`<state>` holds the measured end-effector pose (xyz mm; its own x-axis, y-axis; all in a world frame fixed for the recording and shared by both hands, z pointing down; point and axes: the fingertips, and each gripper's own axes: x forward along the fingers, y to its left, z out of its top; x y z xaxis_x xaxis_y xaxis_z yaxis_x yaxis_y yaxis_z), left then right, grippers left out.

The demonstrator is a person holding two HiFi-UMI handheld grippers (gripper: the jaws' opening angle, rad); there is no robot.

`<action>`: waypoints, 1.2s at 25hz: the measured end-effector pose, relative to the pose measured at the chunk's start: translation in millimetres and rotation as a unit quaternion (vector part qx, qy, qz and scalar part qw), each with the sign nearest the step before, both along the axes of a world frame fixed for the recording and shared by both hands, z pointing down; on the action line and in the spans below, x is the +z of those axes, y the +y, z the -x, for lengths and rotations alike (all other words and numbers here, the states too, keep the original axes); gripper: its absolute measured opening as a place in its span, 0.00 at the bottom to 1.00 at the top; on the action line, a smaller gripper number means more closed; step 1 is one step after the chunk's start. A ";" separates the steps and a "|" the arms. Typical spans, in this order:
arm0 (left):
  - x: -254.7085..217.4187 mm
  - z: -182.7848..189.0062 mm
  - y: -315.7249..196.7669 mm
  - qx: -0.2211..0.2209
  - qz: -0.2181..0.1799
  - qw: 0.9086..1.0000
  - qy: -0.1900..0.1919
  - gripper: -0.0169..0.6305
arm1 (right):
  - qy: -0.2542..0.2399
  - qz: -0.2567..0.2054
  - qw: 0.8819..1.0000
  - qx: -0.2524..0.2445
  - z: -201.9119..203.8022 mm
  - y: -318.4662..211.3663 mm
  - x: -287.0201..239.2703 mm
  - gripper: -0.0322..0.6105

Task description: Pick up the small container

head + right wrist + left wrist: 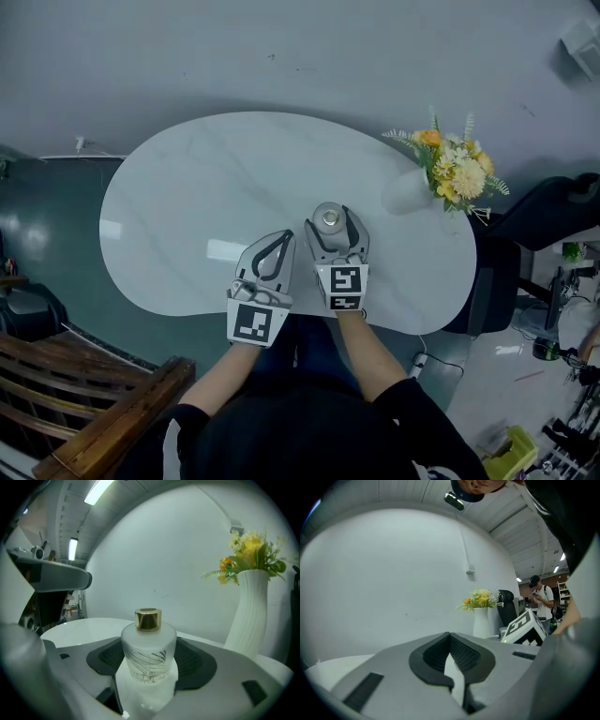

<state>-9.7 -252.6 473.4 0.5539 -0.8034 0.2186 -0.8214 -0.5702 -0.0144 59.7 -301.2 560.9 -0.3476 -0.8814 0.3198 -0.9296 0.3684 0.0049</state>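
White oval table (pixel 178 197) on grey floor, seen from above. small container (pixel 327 218) = frosted glass bottle, gold cap, dark line pattern on its side. It stands upright on the tabletop just right of frame centre, between the jaws of the right gripper (pixel 335 217). In the right gripper view the jaws are clenched on it, one dark ribbed pad against each side, and its base looks down on the table.

Left gripper (pixel 280 236) sits just beside it toward the left of the frame. Its jaws are closed tip to tip, leaving a teardrop gap with nothing in it.

White ribbed vase (pixel 407 191) with yellow and white flowers (pixel 457 169) stands at the table's upper right edge, well apart from the bottle. Black chair (pixel 553 220) at right edge. Wooden bench (pixel 84 394) in lower left corner.
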 end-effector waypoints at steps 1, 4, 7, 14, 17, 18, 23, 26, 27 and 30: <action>-2.8 -1.0 0.2 0.000 -0.003 1.000 0.001 0.04 | -0.002 -0.004 1.000 0.004 -2.8 0.6 -8.7 0.57; -12.3 -1.8 0.8 0.000 -0.014 1.000 0.002 0.04 | -0.007 -0.015 1.000 0.012 -9.2 3.8 -34.4 0.57; -22.6 -2.7 2.9 0.000 -0.025 1.000 0.004 0.04 | -0.011 -0.030 0.999 0.018 -14.6 8.2 -62.2 0.57; -48.8 -6.1 7.4 0.002 -0.049 0.999 0.013 0.04 | -0.018 -0.062 0.997 0.037 -27.9 27.1 -125.2 0.57; -58.8 -7.1 8.4 0.005 -0.061 0.998 0.012 0.04 | -0.026 -0.074 0.996 0.048 -35.1 37.1 -148.9 0.57; -62.4 -7.2 8.9 0.005 -0.065 0.998 0.011 0.04 | -0.027 -0.079 0.995 0.052 -37.4 40.7 -156.9 0.57; -82.3 -7.8 12.6 0.009 -0.079 0.997 0.011 0.04 | -0.031 -0.100 0.992 0.075 -50.3 58.6 -193.1 0.57; -93.6 -10.5 15.8 0.013 -0.088 0.996 0.011 0.04 | -0.030 -0.110 0.990 0.088 -59.0 68.5 -206.8 0.57; -97.1 -11.7 17.0 0.015 -0.091 0.996 0.013 0.04 | -0.029 -0.111 0.989 0.091 -61.6 71.5 -209.5 0.57; -106.0 -16.3 19.9 0.021 -0.098 0.995 0.016 0.04 | -0.024 -0.117 0.988 0.099 -68.5 78.4 -213.5 0.57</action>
<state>6.6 -232.8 367.4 0.5927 -0.8044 0.0417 -0.7982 -0.5935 -0.1028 128.2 -222.8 347.4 -0.1716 -0.9814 0.0865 -0.9845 0.1741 0.0221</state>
